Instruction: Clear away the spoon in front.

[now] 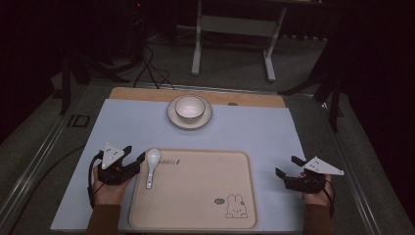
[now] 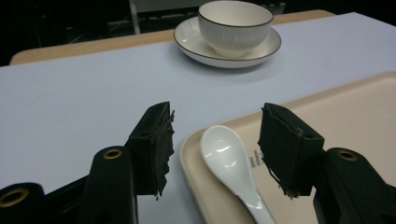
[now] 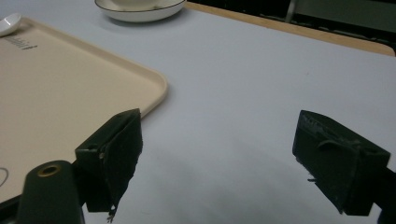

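The white spoon [image 1: 151, 165] is seen lying at the near-left corner of the beige tray [image 1: 195, 215], bowl end on the rim and handle pointing nearer, and it is bracketed but not touched by the spread jaws of the left gripper [image 2: 215, 140], so the grasp is judged not yet made and any lifting or placing remains to be done. The right gripper [image 1: 286, 171] is held open and empty just right of the tray. Farther off, a white bowl [image 1: 190, 107] is set on a saucer [image 1: 176, 120] at the far edge of the pale blue mat [image 1: 274, 132], beyond which a dim room with table legs [image 1: 197, 44] and floor cables [image 1: 149, 68] is made out.
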